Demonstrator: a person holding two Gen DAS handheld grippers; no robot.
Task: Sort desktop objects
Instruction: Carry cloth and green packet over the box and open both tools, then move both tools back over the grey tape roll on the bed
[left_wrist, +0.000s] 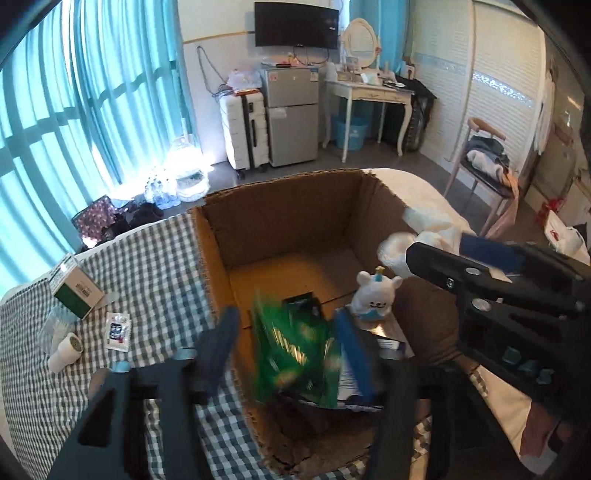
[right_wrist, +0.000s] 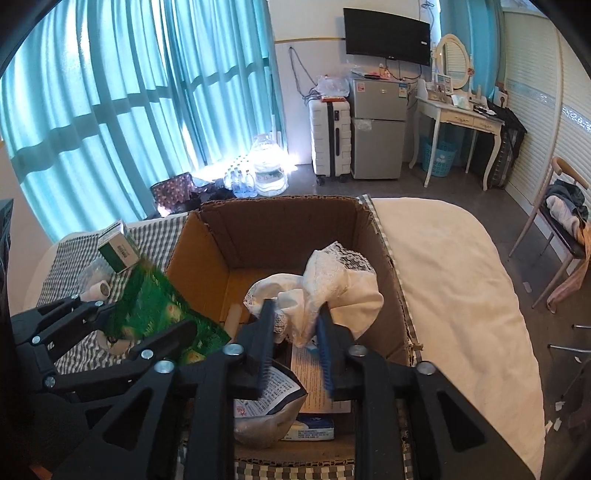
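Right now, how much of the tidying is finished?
Partly. The cardboard box already holds a plush bear and printed packets. The left gripper has a green bag between its open jaws over the box; the right gripper has white cloth. A green carton, roll and sachet remain outside.

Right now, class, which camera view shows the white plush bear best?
The left wrist view. There the bear sits upright in the box, with its face and ears plain and nothing over it. In the right wrist view I cannot find it; white cloth fills that part of the box.
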